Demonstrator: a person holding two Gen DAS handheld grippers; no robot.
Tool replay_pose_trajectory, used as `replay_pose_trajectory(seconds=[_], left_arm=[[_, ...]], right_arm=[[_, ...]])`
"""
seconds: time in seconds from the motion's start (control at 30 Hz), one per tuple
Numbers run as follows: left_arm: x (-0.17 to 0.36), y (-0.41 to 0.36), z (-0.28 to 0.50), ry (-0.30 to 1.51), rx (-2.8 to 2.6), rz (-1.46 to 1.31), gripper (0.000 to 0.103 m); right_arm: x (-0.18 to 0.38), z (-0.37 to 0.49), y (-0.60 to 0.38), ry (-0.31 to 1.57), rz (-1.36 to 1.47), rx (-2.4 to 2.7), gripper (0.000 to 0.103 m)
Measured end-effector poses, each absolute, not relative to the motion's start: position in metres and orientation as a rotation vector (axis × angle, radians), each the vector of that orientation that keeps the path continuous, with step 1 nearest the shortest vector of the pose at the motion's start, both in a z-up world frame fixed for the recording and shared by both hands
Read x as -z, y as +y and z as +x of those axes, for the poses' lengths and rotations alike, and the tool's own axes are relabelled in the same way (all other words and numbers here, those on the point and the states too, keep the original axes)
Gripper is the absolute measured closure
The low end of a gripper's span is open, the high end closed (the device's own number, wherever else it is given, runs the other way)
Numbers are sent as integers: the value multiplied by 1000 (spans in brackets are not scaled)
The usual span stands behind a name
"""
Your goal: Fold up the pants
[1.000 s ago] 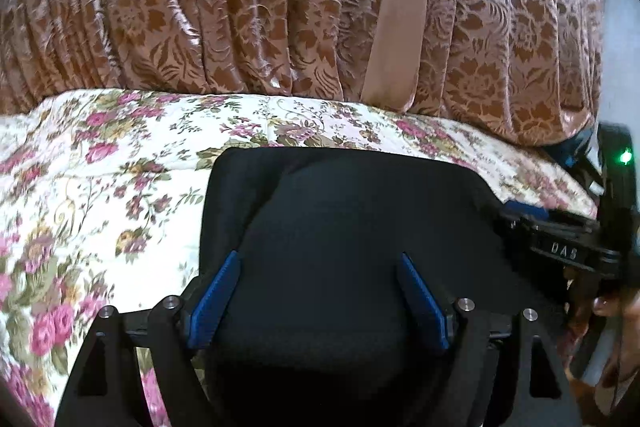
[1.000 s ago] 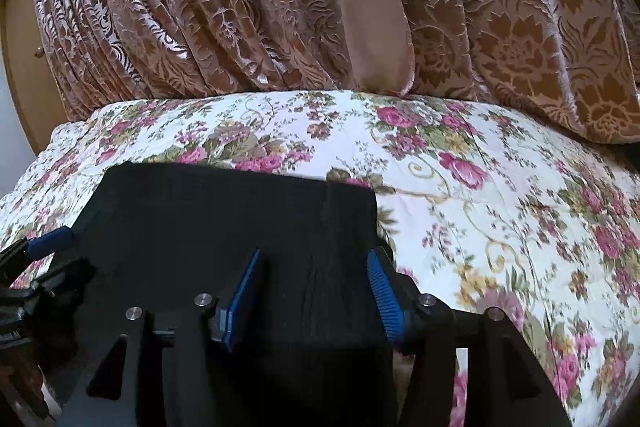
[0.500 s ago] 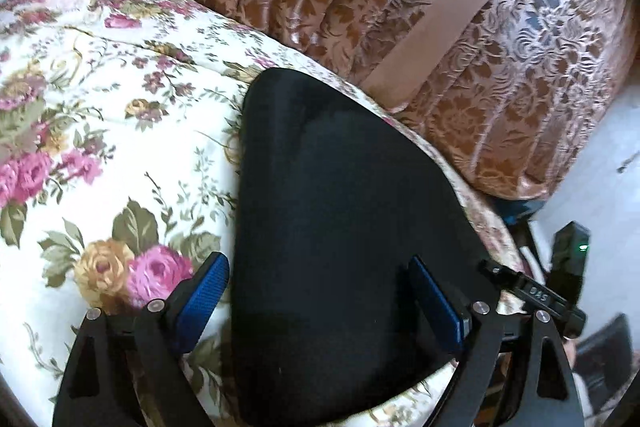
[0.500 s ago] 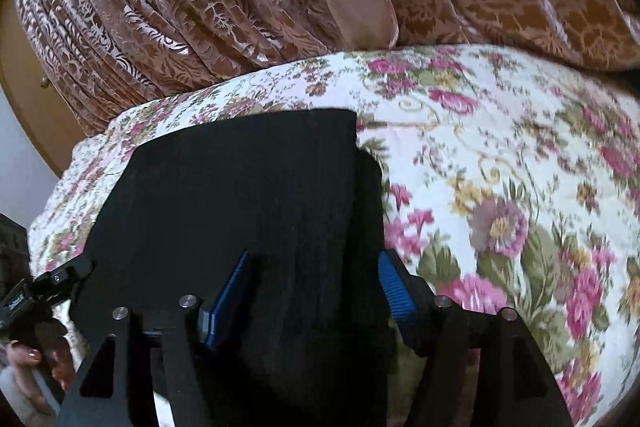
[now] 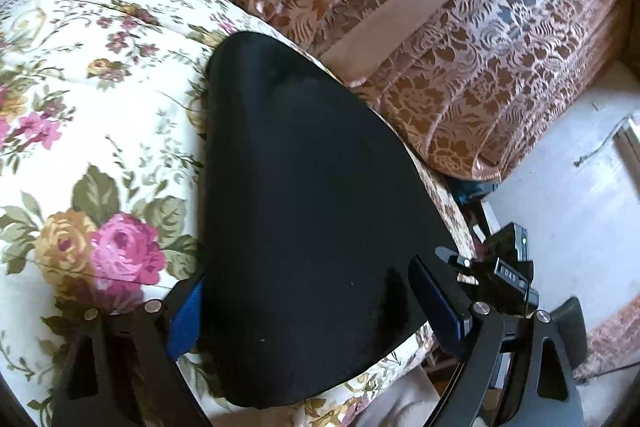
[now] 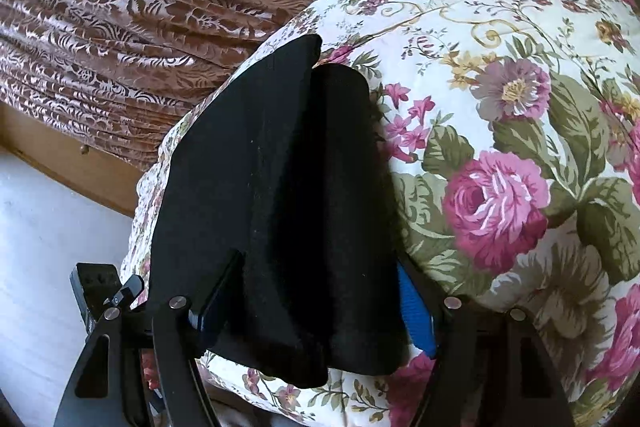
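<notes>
The folded black pants (image 5: 304,211) are lying at the floral bedspread's (image 5: 80,107) near edge. The left gripper (image 5: 316,307) and right gripper (image 6: 316,303) are straddling them, jaws wide; closing shallowly risks catching only the top layer, undoing the fold.

From my feed the black pants (image 5: 304,219) cover the inner faces of my left gripper's (image 5: 316,303) blue pads (image 5: 185,319); I cannot tell contact; beside the pants, the floral bedspread (image 5: 92,99) runs off frame; right view likewise.
</notes>
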State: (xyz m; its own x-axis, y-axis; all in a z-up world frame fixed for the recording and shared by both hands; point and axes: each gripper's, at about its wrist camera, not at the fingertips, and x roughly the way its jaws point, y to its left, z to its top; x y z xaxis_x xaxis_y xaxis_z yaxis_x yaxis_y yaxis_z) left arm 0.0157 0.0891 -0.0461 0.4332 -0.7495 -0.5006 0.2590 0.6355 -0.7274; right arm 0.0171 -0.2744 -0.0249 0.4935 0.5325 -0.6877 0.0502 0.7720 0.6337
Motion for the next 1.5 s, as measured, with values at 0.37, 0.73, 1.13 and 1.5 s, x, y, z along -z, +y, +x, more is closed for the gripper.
replay_pose_trajectory(seconds=[0.37,0.73,1.13,1.5], left_arm=[[49,70,34,975,723,-556,11],[50,68,31,975,708,-580,19],[40,56,28,954,649,-513,46],[-2,35,31,817,614,-230,51]], right_arm=[[31,33,-270,1022,642,-346,25],[32,36,-265,991,621,-349,24],[25,31,-254,933,511,-344,34],[-7,26,-249,772,404,-347,48]])
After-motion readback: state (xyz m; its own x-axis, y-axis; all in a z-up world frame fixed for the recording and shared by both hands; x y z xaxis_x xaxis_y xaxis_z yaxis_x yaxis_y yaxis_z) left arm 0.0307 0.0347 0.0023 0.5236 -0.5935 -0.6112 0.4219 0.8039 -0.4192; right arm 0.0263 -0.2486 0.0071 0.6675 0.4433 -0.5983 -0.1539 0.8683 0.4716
